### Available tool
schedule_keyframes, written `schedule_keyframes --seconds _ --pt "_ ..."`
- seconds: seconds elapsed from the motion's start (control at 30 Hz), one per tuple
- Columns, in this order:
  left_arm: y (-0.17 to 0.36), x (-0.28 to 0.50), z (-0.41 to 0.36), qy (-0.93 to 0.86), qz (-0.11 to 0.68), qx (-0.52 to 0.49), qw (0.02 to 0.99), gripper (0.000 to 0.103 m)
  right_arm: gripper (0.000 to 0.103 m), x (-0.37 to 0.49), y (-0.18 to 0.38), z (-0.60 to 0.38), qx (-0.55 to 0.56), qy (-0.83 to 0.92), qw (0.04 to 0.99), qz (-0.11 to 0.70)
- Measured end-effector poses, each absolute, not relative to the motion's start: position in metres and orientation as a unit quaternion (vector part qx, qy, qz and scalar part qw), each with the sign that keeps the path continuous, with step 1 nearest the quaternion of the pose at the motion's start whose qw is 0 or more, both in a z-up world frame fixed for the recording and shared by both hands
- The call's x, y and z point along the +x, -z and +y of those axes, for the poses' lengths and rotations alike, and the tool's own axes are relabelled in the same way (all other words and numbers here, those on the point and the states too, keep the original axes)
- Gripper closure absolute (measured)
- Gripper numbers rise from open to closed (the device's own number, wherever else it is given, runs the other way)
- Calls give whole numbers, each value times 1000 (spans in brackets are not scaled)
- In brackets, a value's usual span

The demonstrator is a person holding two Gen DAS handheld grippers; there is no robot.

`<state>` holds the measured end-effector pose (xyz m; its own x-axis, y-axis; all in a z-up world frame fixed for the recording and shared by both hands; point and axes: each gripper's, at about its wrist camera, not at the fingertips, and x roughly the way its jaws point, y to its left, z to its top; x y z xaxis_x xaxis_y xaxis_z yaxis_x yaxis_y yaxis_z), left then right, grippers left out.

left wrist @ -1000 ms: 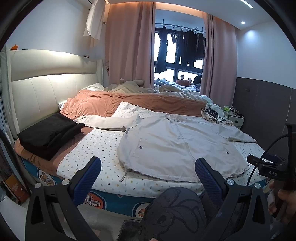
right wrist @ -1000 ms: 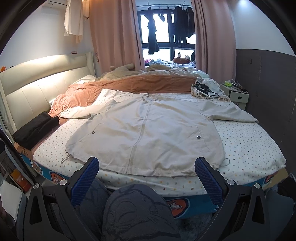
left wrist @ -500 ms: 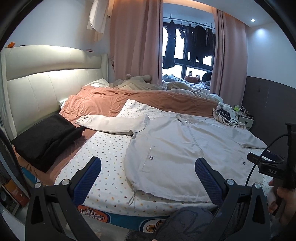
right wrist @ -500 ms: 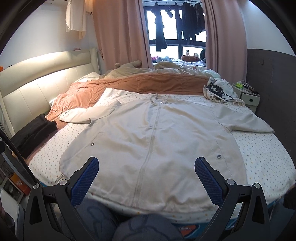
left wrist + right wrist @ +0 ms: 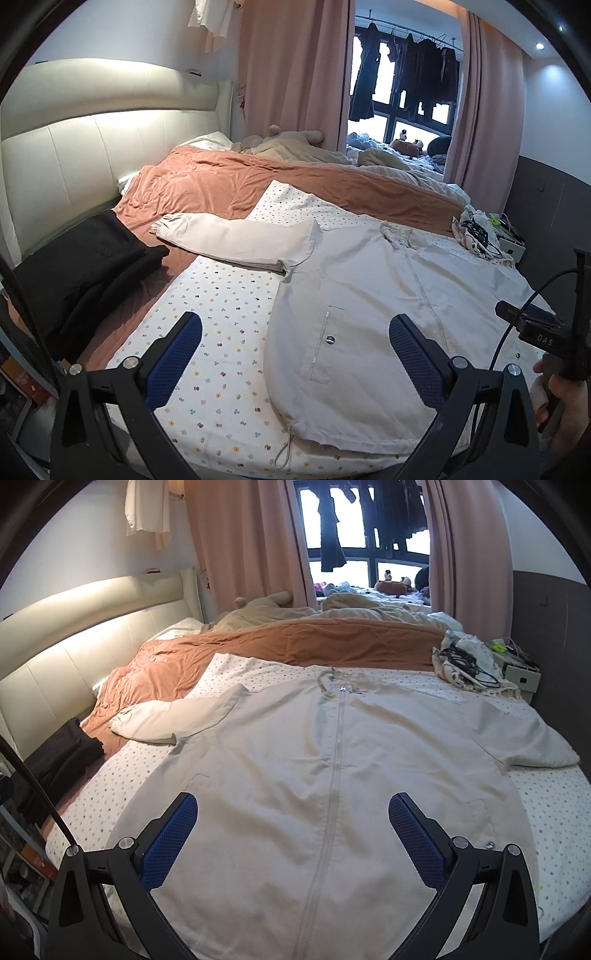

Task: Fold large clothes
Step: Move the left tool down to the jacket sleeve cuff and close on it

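Grippers (image 5: 294,334) (image 5: 293,814) spread above flat jacket (image 5: 314,775)

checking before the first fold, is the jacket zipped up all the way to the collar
Yes, in the right wrist view the jacket lies flat with its zipper closed from hem to collar.

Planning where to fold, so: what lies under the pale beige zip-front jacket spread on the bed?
The pale beige zip-front jacket lies on a white dotted sheet; its one sleeve reaches onto the rust-orange blanket. Whatever lies beneath its middle is covered.
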<state>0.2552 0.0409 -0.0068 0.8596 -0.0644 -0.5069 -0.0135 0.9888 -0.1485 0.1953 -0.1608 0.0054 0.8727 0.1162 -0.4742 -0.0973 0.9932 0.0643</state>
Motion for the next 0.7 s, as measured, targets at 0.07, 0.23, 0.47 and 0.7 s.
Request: schedule_keyframes --seconds 0.07,0.23,0.47,0.7 --pt "9 270 49 4 269 -81 960 0 0 212 -4 -155 27 -54 966 250" --pt "11 313 67 -15 287 -92 953 0 0 260 3 -141 50 -62 961 264" --pt "15 377 95 -34 311 -109 943 0 0 338 14 -123 70 -92 949 294" --pt "22 447 112 -41 319 -90 943 4 0 414 14 -108 68 -106 942 310"
